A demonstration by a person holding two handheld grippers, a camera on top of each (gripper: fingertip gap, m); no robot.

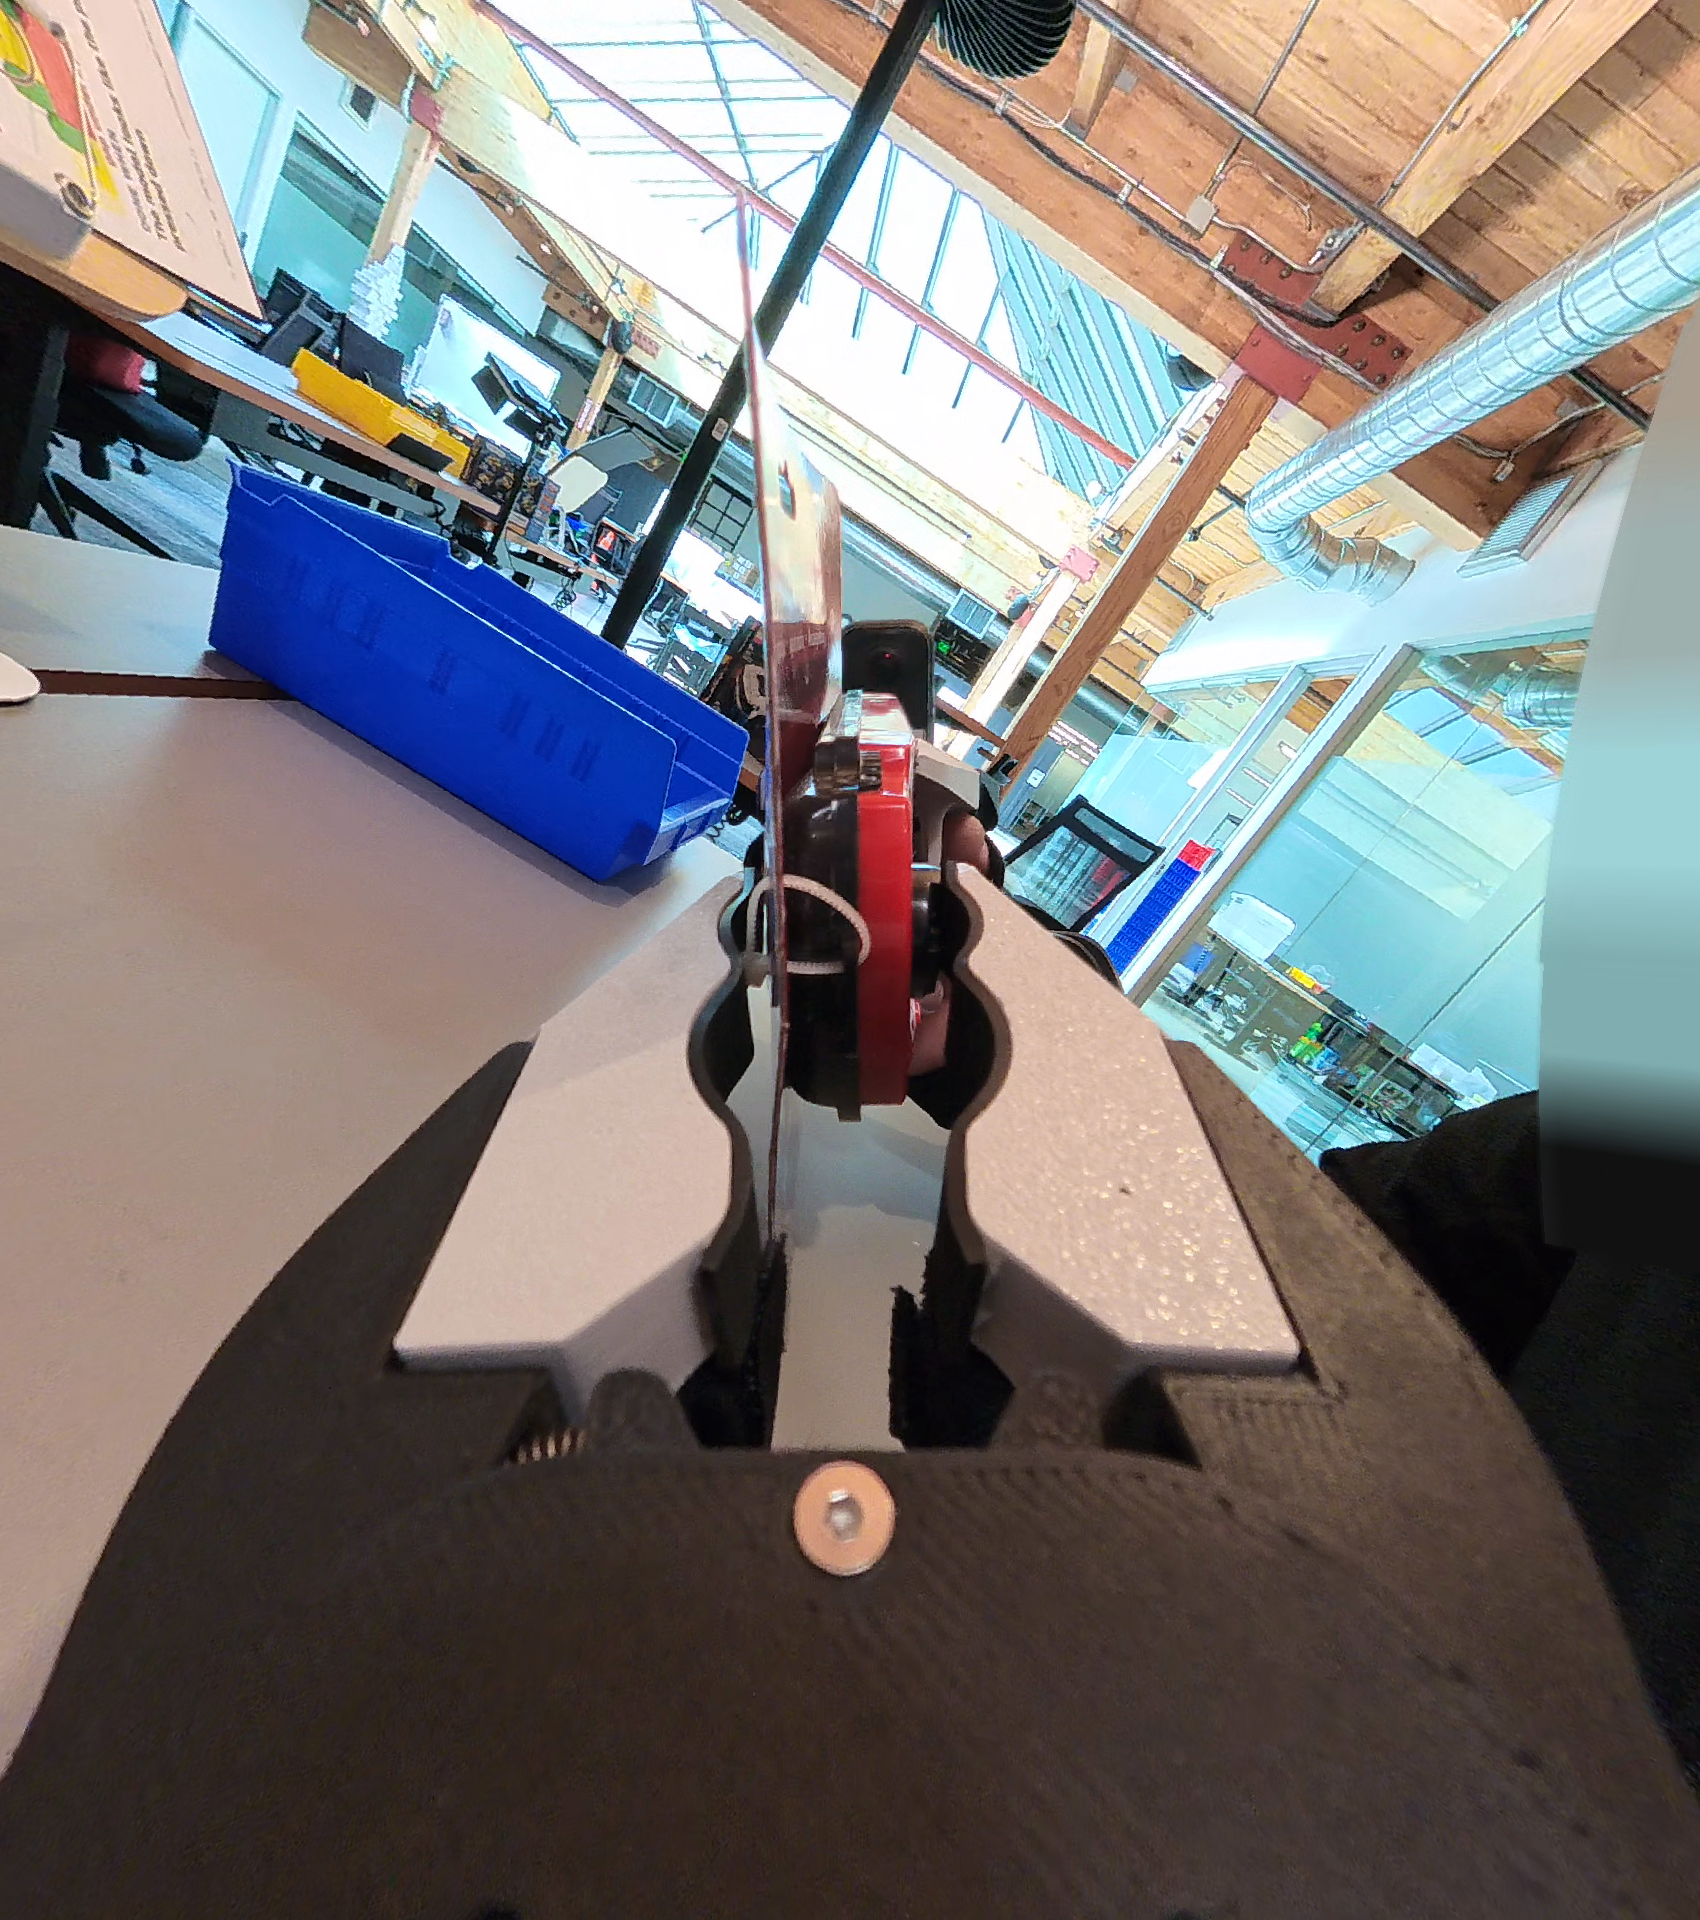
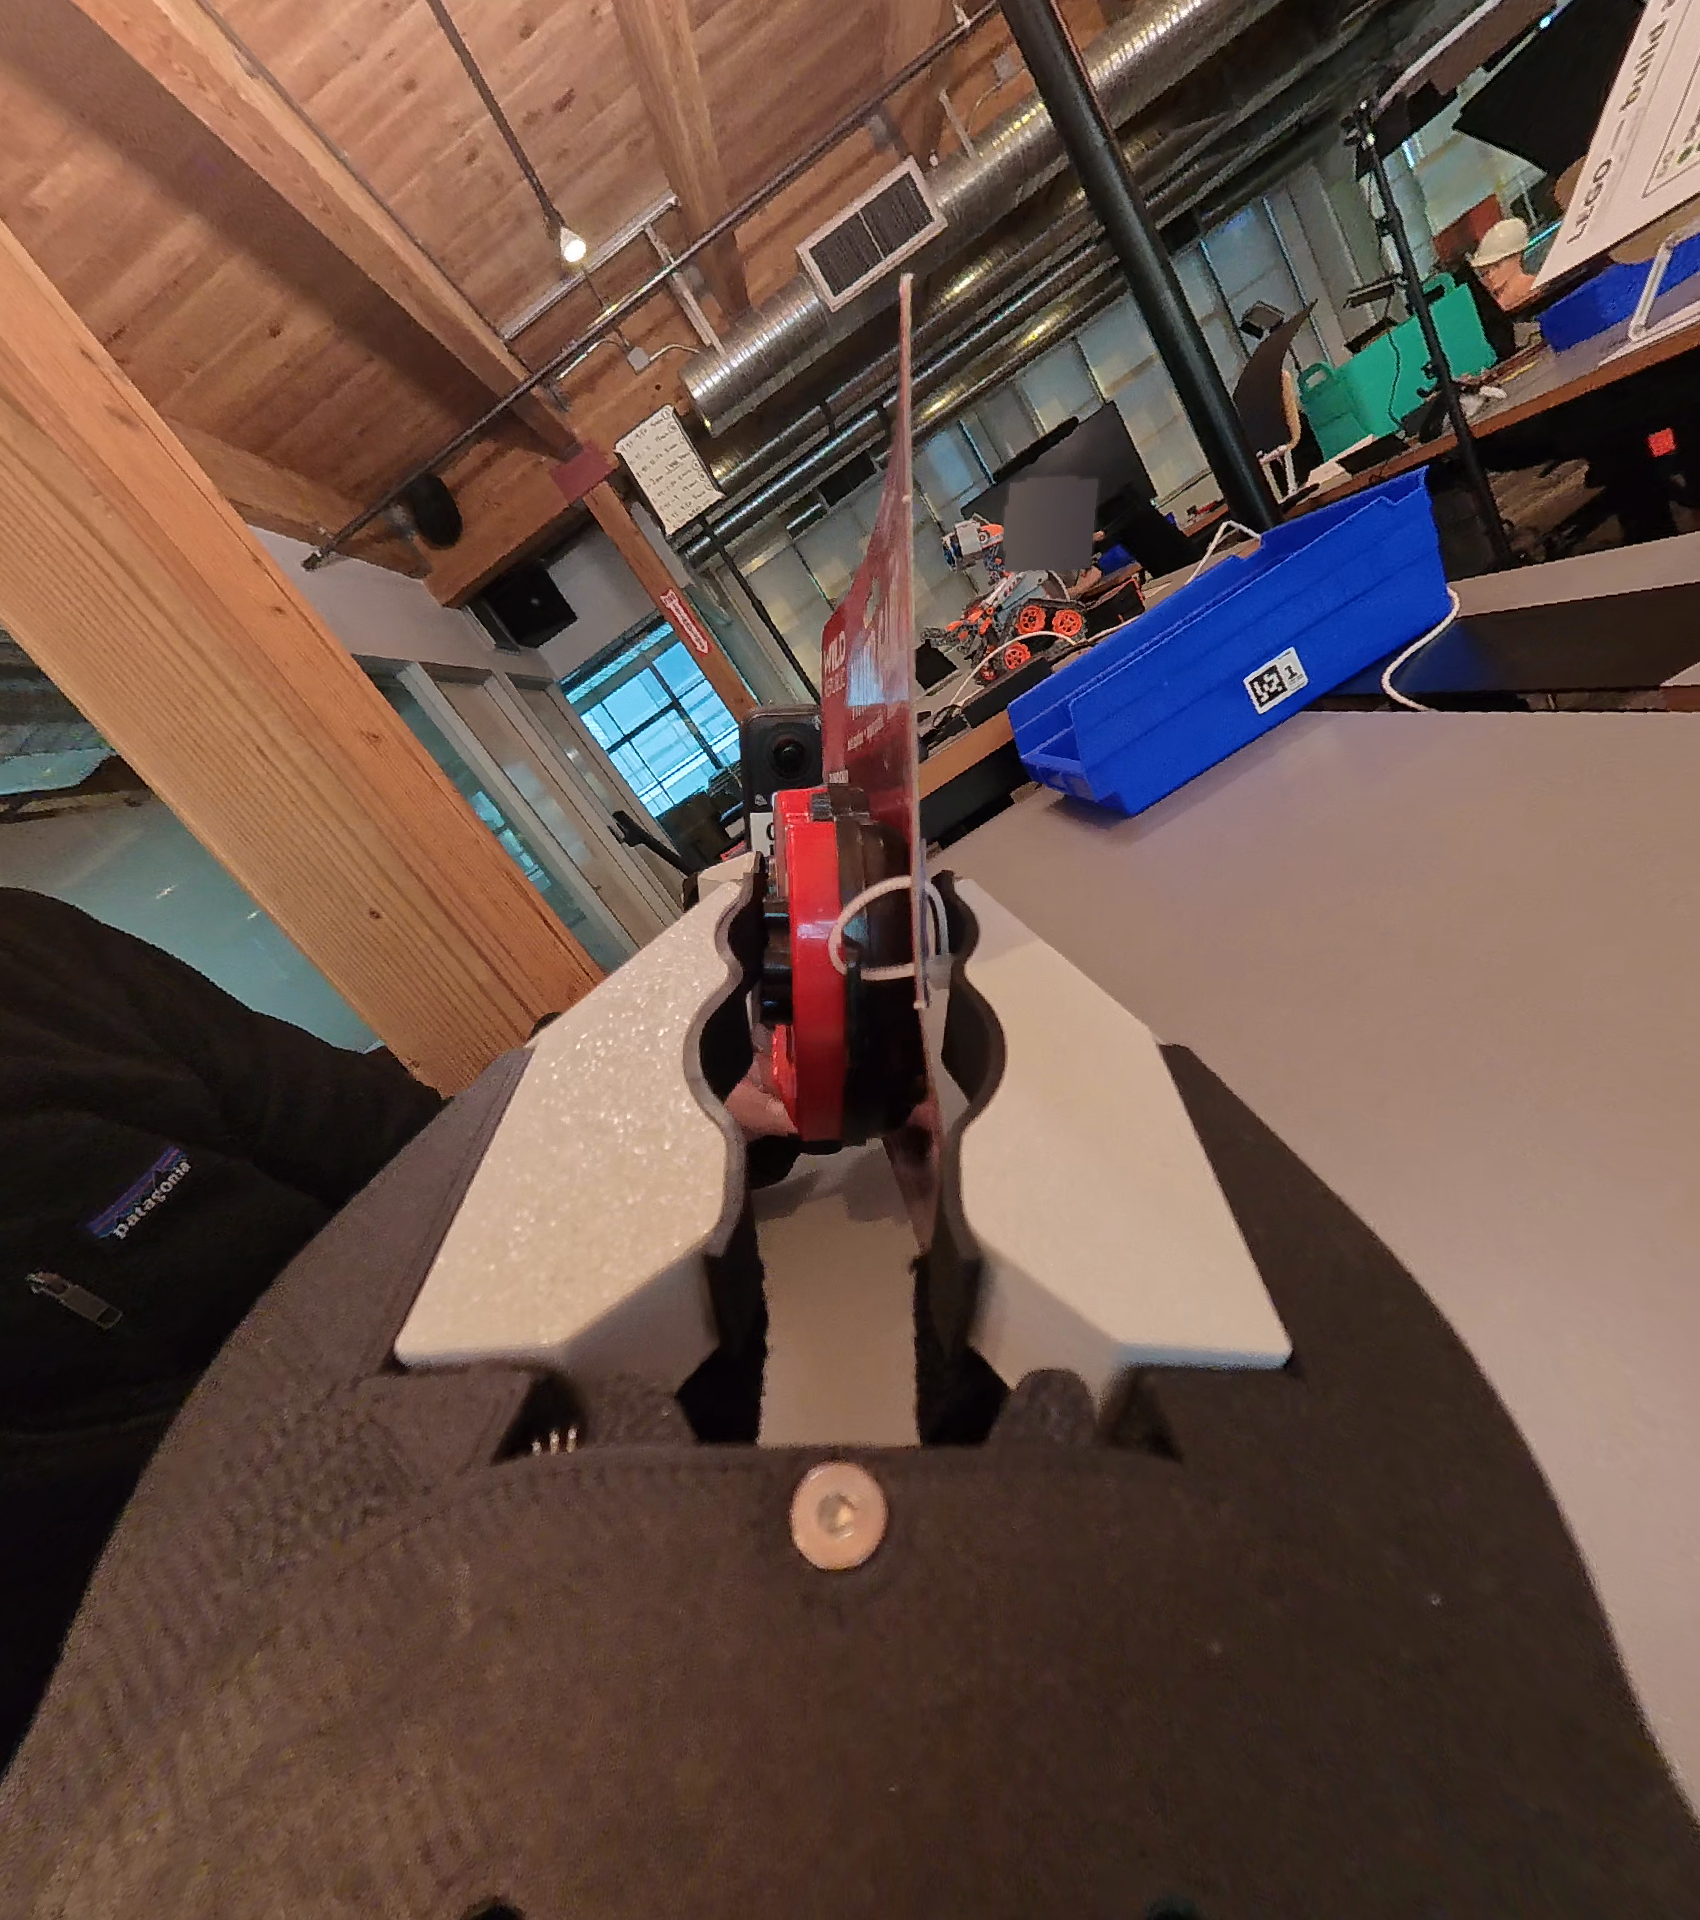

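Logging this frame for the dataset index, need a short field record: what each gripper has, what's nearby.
left gripper: fingers closed around red-and-black packaged item zip-tied to a red backing card
right gripper: grips the same item from the opposite side
surface: grey tabletop
nearby: blue plastic bin on the table, apart from both grippers
person: dark fleece sleeve beside the right gripper

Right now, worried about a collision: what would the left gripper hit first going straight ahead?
The red carded item sitting between the left gripper fingertips; close behind, apparently, the right gripper.
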